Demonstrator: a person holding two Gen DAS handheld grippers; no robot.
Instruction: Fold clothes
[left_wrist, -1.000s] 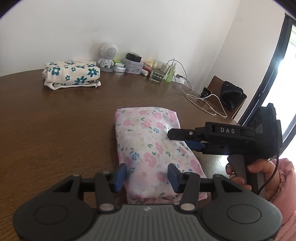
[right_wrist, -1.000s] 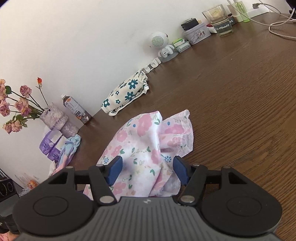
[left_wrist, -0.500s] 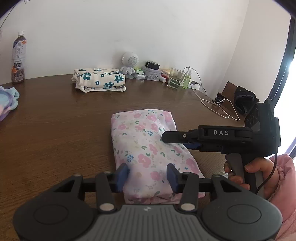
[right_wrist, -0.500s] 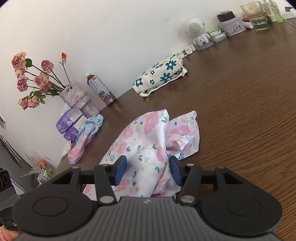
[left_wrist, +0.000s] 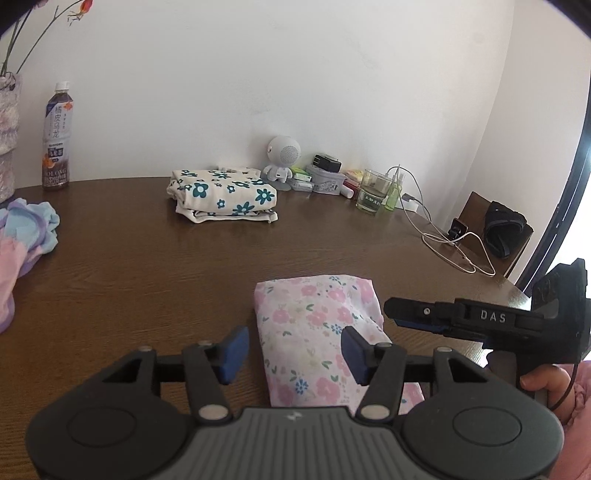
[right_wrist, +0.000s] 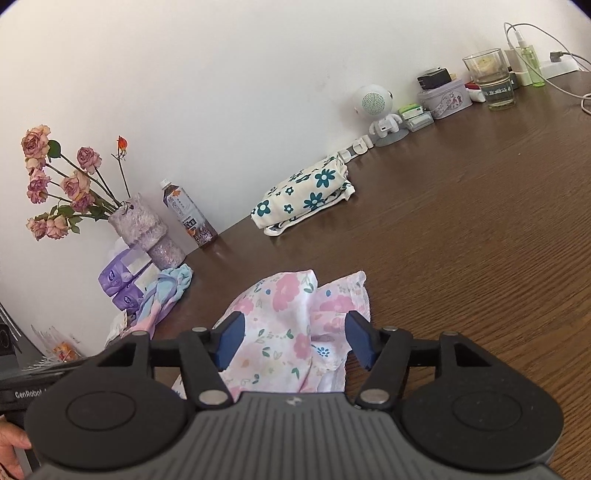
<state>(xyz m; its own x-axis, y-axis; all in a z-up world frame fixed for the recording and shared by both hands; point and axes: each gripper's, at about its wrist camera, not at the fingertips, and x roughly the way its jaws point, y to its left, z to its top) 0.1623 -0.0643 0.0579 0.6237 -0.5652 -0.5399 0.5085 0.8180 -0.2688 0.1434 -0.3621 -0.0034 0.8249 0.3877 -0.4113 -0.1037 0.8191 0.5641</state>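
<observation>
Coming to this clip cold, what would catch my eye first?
The pink floral garment, folded into a narrow bundle on the brown table, lies right before both open grippers, left gripper and right gripper. Behind it, near the wall, sits a neatly folded cream cloth with teal flowers. In the right wrist view, dried roses stand far left.

Pink floral garment (left_wrist: 317, 332) lies folded into a rectangle on table.
</observation>
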